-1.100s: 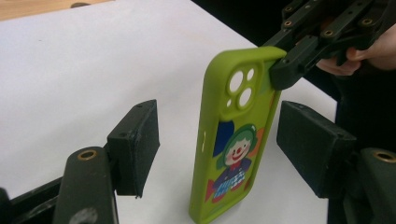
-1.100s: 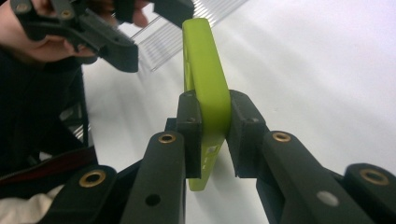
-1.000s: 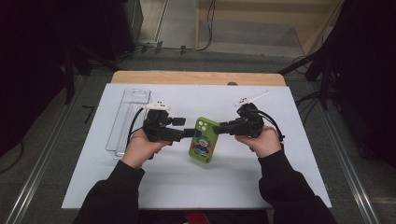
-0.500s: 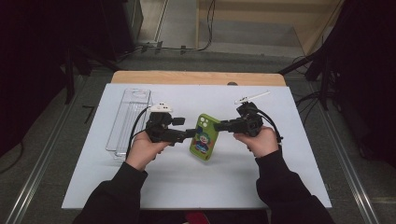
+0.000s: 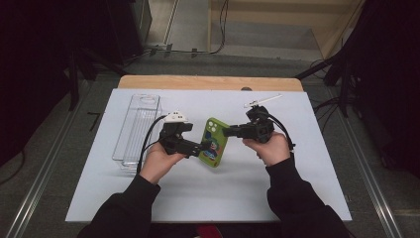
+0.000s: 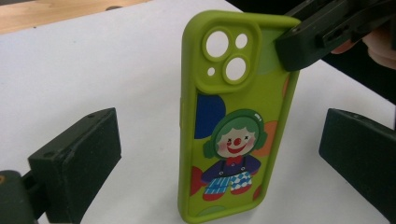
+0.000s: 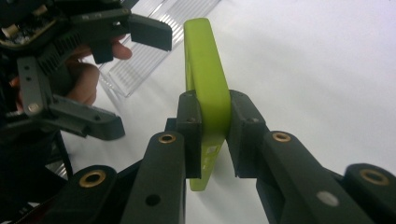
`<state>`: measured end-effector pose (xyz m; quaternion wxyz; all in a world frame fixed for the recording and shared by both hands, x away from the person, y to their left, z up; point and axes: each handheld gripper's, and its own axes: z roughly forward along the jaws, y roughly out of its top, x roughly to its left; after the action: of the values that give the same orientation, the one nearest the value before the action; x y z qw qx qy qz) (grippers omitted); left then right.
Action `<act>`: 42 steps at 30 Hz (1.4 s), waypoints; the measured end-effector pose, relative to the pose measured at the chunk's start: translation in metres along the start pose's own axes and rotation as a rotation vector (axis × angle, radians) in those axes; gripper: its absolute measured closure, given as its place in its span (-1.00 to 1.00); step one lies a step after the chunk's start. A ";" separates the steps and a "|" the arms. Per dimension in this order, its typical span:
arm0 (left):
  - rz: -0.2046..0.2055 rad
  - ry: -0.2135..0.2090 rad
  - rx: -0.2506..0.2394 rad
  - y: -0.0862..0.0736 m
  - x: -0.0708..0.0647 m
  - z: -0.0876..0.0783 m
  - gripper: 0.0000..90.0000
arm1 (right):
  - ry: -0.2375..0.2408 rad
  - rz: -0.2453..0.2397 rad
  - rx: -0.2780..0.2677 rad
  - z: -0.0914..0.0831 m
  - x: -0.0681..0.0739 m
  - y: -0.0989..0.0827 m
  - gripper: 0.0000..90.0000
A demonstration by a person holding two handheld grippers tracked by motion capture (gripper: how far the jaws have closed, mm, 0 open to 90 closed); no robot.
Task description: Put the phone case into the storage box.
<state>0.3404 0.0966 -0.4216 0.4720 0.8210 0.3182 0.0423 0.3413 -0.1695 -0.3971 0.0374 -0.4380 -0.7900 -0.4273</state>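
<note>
Handover step, centre of the high view: green phone case (image 5: 214, 143) stands on edge over the white tabletop (image 5: 297, 198). Right gripper (image 7: 209, 126) pinches its top corner. Left gripper (image 6: 219, 154) jaws have just opened wide, case between, untouched. Next, probably: left withdraws clear.

Overhead view; two close claw-mounted views

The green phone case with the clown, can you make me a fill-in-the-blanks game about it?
1. The right gripper is shut on the ____ phone case.
2. The left gripper has just been opening; its jaws are ____.
3. The clown's nose is ____.
4. The clear tray lies on the ____ mat.

Missing words: green; open; red; white
</note>
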 end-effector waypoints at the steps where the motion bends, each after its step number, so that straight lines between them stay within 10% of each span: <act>1: 0.001 0.007 -0.005 0.000 -0.001 0.000 -1.00 | 0.006 -0.003 0.003 0.000 0.001 0.001 0.66; 42: -0.017 0.141 0.008 -0.009 -0.013 0.023 -0.99 | 0.021 -0.033 0.018 0.025 0.027 0.011 0.66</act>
<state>0.3342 0.0754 -0.4382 0.4454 0.8152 0.3580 0.0945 0.3403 -0.1314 -0.3946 0.0424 -0.4202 -0.8005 -0.4253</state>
